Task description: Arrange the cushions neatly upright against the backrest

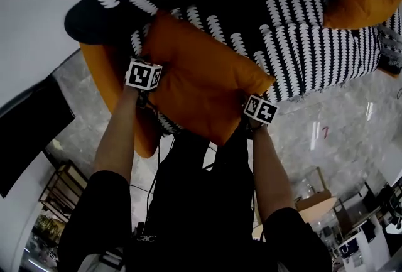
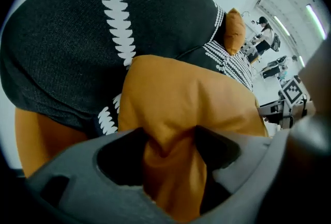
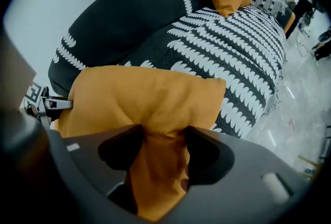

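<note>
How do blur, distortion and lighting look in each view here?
Head view: fairly sharp, evenly lit, edges curved. Left gripper view: heavy fisheye, black corners, orange fabric cushion crisp between the jaws. Right gripper view: same vignette, bright streaks on the pale floor.

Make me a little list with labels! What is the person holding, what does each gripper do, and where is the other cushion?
held thing: orange cushion
left gripper: shut on a bunched fold of the orange cushion
right gripper: shut on another fold of it, at the opposite side
below: sofa with a black cover with white marks
other cushion: also orange, at the sofa's far end
</note>
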Available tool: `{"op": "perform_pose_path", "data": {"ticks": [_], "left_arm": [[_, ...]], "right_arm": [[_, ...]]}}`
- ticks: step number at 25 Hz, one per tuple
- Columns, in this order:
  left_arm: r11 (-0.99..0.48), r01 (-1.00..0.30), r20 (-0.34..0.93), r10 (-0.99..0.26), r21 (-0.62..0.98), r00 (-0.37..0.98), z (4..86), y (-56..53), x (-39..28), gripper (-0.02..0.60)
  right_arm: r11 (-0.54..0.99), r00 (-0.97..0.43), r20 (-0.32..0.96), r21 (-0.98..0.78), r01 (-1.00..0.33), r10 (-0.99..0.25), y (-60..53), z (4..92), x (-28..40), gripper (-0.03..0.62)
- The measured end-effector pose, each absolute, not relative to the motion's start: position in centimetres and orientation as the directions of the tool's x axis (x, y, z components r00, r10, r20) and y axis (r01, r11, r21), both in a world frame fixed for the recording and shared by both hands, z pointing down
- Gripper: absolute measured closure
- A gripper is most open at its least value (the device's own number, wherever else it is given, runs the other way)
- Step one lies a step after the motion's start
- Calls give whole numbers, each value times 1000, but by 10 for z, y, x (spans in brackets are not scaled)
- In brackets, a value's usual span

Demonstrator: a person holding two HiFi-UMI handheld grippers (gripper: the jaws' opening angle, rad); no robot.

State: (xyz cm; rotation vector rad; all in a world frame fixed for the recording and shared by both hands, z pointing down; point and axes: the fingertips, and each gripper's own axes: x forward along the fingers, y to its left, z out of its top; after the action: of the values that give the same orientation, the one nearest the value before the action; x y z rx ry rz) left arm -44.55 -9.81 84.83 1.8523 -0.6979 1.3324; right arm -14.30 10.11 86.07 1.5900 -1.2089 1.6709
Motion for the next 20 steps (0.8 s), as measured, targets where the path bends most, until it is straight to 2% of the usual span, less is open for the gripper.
{"op": "perform_pose_path", "data": {"ticks": [3,6,7,11,14,20], "left_arm": [[-571,-779,951,7,259,310,839,-92,-443,364],[-536,-802,951,1,261,309,807,-90,-438,532],[-524,-811,949,-14,262,316,795,-89,-435,552],[-459,-828,899,-126,322,419,740,-90,-422,557],[-382,-838,846,-211,389,489,700,-95,-410,557],[-320,-848,792,-325,422,516,645,-110,-379,557]], "right_arm": [[-396,-213,962,-265,-879,-172,95,857,-154,397],[-309,-215,959,-265,-913,-186,90,829,-164,542],[-288,-213,956,-266,-920,-204,89,817,-164,560],[-248,-200,920,-291,-924,-337,65,764,-139,566],[-144,-145,886,-229,-963,-440,23,718,-107,566],[24,-93,805,-97,-995,-585,-72,631,-53,563]]}}
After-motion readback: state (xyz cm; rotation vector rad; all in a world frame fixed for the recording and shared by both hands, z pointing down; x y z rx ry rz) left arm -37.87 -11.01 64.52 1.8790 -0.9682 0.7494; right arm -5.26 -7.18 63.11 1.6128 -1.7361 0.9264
